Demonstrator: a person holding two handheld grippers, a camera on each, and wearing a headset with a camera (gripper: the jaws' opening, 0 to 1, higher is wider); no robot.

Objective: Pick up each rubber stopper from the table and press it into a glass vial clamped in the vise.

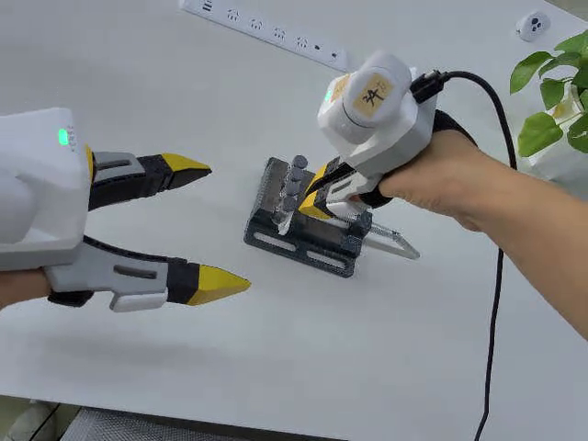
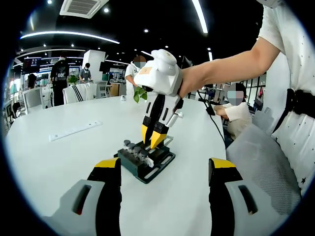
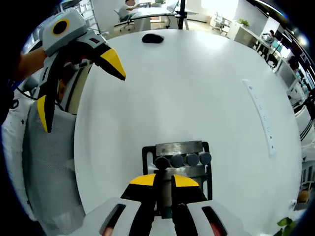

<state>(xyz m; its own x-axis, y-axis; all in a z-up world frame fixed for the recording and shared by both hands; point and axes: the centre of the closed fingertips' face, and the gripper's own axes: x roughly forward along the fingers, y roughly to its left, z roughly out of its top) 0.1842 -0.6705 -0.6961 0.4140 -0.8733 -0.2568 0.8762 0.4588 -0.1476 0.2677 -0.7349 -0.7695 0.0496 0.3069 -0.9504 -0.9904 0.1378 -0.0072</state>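
Your left claw (image 1: 204, 225) hangs wide open over the white surface (image 1: 367, 358), well apart from the vise (image 1: 294, 241), with nothing between its yellow tips. Your right claw (image 3: 164, 181) is down at the vise with its jaws drawn nearly together; whether they pinch anything cannot be told. Four dark rubber stoppers (image 3: 184, 160) sit in a row on the vials (image 1: 292, 188) clamped in the vise, and the right claw's tips sit just beside the end one. A power strip (image 1: 266, 28) lies at the far edge.
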